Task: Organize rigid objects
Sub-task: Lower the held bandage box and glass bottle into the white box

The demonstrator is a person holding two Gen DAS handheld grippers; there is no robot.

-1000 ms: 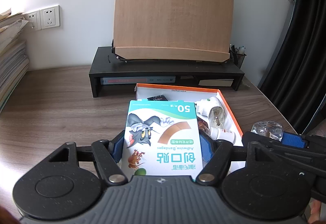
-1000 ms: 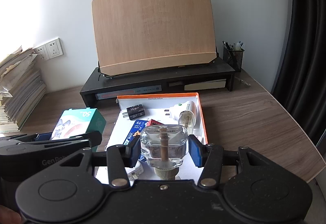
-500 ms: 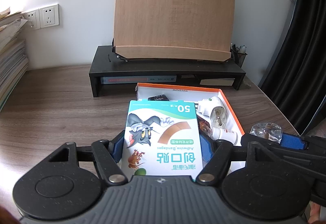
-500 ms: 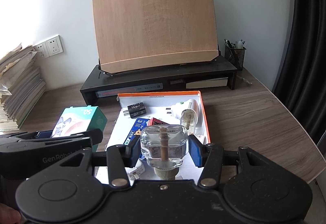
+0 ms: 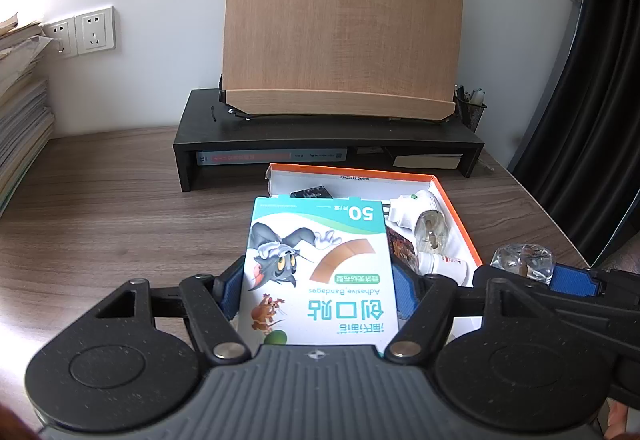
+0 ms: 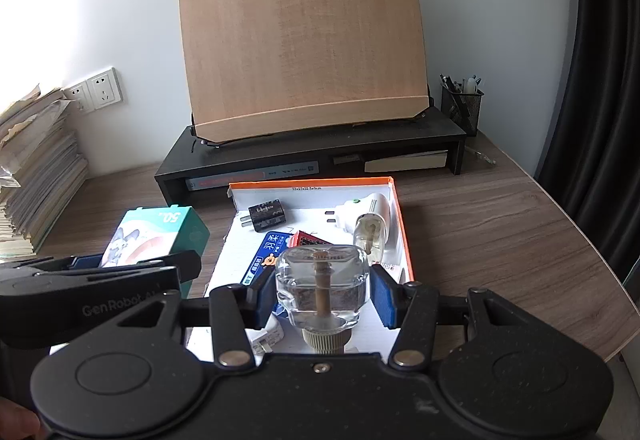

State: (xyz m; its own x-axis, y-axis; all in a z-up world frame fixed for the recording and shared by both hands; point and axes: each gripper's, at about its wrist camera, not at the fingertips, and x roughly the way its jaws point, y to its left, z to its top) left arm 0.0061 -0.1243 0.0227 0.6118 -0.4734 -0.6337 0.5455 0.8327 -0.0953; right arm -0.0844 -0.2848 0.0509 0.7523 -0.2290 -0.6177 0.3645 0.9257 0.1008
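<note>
Both tongs barely shifted: left tongs (image 5: pixel 318 292) grip bandage box (image 5: pixel 318 268), right tongs (image 6: pixel 322 294) grip glass bottle (image 6: pixel 322 280); lower each level into orange-rimmed box (image 6: pixel 404 224).

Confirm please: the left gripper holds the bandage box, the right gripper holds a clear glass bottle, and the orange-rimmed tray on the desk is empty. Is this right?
Not quite. The orange-rimmed tray is not empty: the right wrist view shows a black plug adapter and a white plug-in device in it. The left gripper does hold the bandage box, and the right gripper the clear glass bottle.

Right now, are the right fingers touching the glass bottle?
Touching. Right wrist view: both blue fingers press the sides of the glass bottle, no gap.
</note>
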